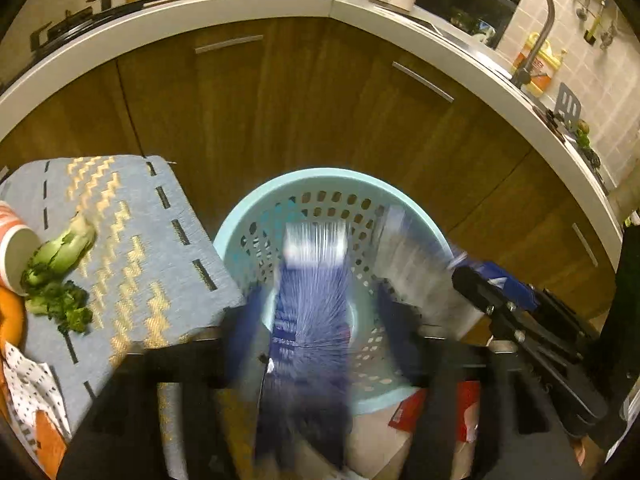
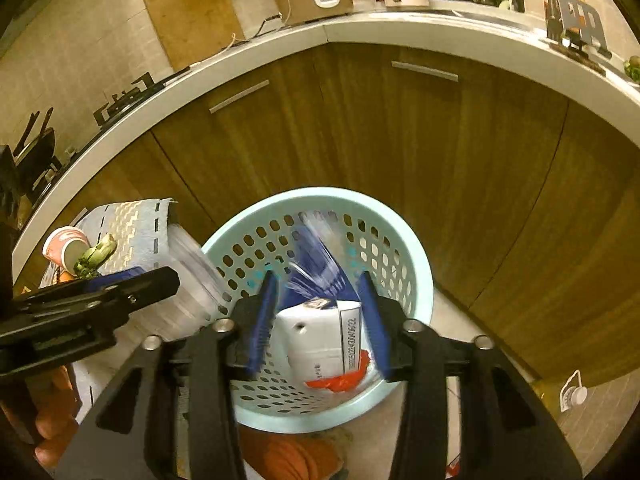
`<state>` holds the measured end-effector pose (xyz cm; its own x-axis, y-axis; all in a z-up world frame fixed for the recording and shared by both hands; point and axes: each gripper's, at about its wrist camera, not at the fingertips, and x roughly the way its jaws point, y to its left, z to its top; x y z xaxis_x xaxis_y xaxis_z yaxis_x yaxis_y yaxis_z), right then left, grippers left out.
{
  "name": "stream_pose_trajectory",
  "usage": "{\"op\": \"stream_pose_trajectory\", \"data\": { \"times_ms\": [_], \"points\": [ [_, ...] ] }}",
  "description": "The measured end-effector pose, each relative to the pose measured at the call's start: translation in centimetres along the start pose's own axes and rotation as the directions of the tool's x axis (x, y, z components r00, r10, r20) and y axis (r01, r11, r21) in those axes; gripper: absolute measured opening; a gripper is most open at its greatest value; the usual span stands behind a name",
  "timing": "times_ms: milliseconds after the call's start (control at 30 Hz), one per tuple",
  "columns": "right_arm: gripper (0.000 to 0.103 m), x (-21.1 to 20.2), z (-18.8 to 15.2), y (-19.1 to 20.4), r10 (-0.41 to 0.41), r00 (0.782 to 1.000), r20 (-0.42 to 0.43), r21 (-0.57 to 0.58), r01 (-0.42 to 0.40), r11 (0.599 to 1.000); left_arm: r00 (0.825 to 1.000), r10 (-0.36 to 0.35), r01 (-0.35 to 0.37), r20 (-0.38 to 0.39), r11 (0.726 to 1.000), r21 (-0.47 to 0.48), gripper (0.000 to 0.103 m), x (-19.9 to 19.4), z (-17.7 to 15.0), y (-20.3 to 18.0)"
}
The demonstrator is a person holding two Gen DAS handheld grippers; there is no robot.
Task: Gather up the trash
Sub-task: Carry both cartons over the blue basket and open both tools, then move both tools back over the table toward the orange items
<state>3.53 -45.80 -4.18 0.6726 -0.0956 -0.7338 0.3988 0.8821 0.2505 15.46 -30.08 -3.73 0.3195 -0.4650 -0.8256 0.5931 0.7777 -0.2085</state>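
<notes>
While both grippers hang over the pale blue perforated basket (image 2: pixel 404 252), the task's trash sits partly inside it. Seen from the right wrist, a white carton (image 2: pixel 324 340) with a printed code strip and a red patch lies within the basket, between the blue pads of the right gripper (image 2: pixel 320 320); those jaws stand apart, and contact with the carton cannot be confirmed. Above the carton, a blurred blue-and-white package (image 2: pixel 316 256) shows against the basket's far wall. In the left wrist view, the left gripper (image 1: pixel 320 328) is heavily blurred above the basket (image 1: pixel 248 216); a streaked blue-and-white item (image 1: pixel 316 272) lies between its fingers, and whether the jaws grip it cannot be told. Left of the basket, a blue woven mat (image 1: pixel 140 240) carries green vegetable scraps (image 1: pixel 60 276) and a tipped orange-and-white paper cup (image 1: pixel 12 248). Beyond the basket run brown cabinet doors (image 2: pixel 360 128) beneath a white countertop (image 2: pixel 400 28).
</notes>
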Motion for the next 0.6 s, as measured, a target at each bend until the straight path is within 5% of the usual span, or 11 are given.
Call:
{"op": "stream_pose_trajectory", "data": {
  "times_ms": [600],
  "points": [
    [0.057,-3.2,-0.4,4.9,0.067,0.996,0.064,-0.106,-0.06,0.993,0.983,0.053,-0.054,0.177,0.999,0.004,0.069,-7.9,-2.5,3.5]
  ]
}}
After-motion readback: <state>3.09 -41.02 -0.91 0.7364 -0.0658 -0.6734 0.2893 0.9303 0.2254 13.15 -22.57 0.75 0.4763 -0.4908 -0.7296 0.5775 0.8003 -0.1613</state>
